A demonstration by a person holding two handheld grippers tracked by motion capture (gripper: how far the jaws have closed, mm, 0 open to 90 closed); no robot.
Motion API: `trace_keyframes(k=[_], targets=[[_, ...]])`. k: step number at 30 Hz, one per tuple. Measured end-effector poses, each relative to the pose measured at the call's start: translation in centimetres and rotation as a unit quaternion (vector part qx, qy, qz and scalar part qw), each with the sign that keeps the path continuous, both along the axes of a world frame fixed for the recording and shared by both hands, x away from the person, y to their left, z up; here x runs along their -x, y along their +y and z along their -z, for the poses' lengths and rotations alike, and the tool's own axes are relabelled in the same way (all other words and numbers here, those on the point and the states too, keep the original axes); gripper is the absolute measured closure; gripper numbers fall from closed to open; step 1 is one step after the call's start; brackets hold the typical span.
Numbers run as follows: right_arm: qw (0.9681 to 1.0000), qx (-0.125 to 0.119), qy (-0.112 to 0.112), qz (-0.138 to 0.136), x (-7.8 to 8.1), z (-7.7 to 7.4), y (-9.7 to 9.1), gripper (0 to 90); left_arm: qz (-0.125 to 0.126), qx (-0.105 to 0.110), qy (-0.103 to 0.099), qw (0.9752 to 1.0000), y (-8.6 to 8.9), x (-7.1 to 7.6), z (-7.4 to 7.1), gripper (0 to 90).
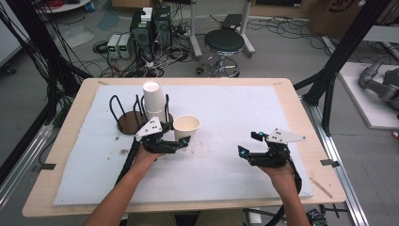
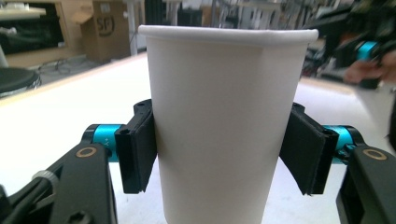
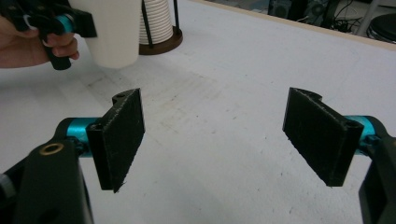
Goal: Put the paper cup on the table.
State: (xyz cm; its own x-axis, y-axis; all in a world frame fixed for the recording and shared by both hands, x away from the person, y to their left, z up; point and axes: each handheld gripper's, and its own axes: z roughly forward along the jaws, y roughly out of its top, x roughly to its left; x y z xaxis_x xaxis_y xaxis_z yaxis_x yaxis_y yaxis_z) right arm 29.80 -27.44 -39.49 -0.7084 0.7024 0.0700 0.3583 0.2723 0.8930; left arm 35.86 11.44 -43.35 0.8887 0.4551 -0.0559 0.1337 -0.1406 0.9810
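Item 1: paper cup (image 2: 229, 126), white, smooth-walled, tapering downward, rolled rim, mouth up. It is sitting upright between the pads of the left tongs (image 1: 181, 141), whose jaws are pressing its sides at mid-height; the wall is flattening slightly under the pads, so the grip looks firm yet gentle enough not to crush the thin paper.

Item 2: right tongs (image 3: 215, 135), jaws standing wide apart with nothing between them, hovering over bare worktop (image 1: 235, 169) well to the side of the cup, likely waiting in reserve.

Item 3: stack of cups (image 1: 153, 100), white, nested, mouths down, standing just beyond the left tongs in a holder (image 1: 128, 123) with a round dark base and black wire uprights, which are keeping the stack from toppling.

Item 4: worktop covering, white, matte, lightly soiled ahead of the right tongs.
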Motion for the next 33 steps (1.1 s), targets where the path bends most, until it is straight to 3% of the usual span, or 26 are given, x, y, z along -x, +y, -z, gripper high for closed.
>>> trace_keyframes(k=[5,10,13,17,22,24,27,33], targets=[[1.0,0.001,0.0,-0.005,-0.1,0.1,0.1,21.2,-0.007,-0.034,0.021,0.9992,-0.8,-0.8,0.8,32.5],[1.0,0.002,-0.002,-0.008,-0.1,0.0,0.1,21.2,-0.023,-0.079,0.03,0.9962,-1.4,-0.9,1.1,32.5],[1.0,0.001,-0.001,-0.008,0.0,0.0,0.0,21.2,-0.023,-0.09,0.039,0.9949,-1.6,-1.0,1.5,32.7],[1.0,-0.001,-0.002,-0.009,0.0,0.0,0.0,21.2,-0.025,-0.102,0.035,0.9938,-1.7,-0.8,1.4,32.7],[0.9999,0.0,0.0,-0.011,0.1,0.1,0.0,21.2,-0.029,-0.134,0.038,0.9898,-0.8,0.0,1.0,32.5],[0.9999,0.002,0.0,-0.011,0.2,0.1,-0.1,21.2,-0.031,-0.139,0.044,0.9888,-0.2,0.4,1.2,32.5],[0.9999,0.004,-0.001,-0.01,0.2,0.1,-0.1,21.2,-0.038,-0.123,0.047,0.9905,0.4,0.8,1.5,32.2],[0.9999,0.007,0.003,-0.008,0.3,0.3,-0.1,21.2,-0.042,-0.123,0.051,0.9902,0.5,0.9,1.5,30.8]])
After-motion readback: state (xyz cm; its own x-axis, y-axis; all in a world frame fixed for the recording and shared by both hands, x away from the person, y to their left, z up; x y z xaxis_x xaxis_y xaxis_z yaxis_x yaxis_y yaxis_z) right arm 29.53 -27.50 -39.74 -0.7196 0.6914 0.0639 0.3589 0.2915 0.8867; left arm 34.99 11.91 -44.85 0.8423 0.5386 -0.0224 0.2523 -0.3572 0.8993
